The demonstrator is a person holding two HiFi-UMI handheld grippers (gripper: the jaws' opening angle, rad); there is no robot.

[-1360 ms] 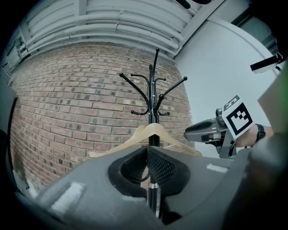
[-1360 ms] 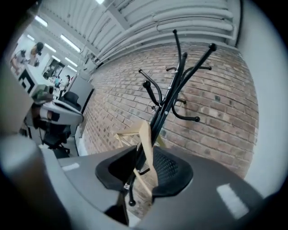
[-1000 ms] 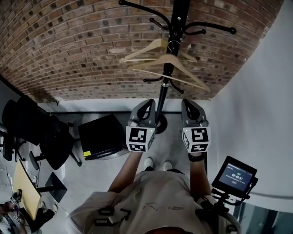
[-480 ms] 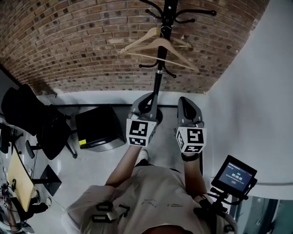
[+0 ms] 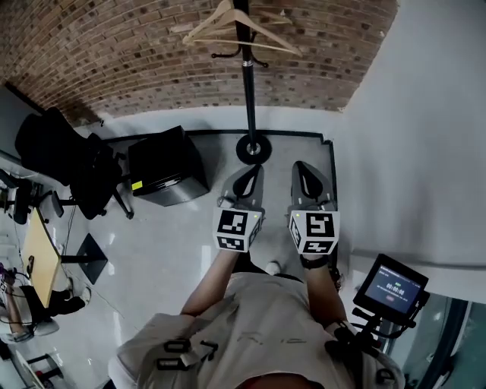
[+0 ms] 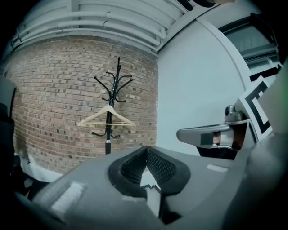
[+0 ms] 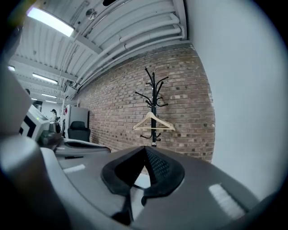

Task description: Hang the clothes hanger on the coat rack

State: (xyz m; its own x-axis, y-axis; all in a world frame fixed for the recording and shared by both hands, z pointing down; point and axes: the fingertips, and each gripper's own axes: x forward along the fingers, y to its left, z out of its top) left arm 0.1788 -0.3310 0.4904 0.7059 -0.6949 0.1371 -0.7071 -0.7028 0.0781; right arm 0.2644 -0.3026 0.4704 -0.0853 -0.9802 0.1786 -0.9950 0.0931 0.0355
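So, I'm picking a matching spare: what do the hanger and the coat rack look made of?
The pale triangular clothes hanger looks like unpainted light wood, matt and tan; its hook is too small to judge. The slim black coat rack looks like coated metal, judging by its thin curved arms and narrow pole.

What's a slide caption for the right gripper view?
Shut right gripper facing a wooden hanger hung on the black coat rack.

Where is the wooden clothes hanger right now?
In the head view the wooden clothes hanger hangs at top centre on the black coat rack, in front of the brick wall, left of the white wall.
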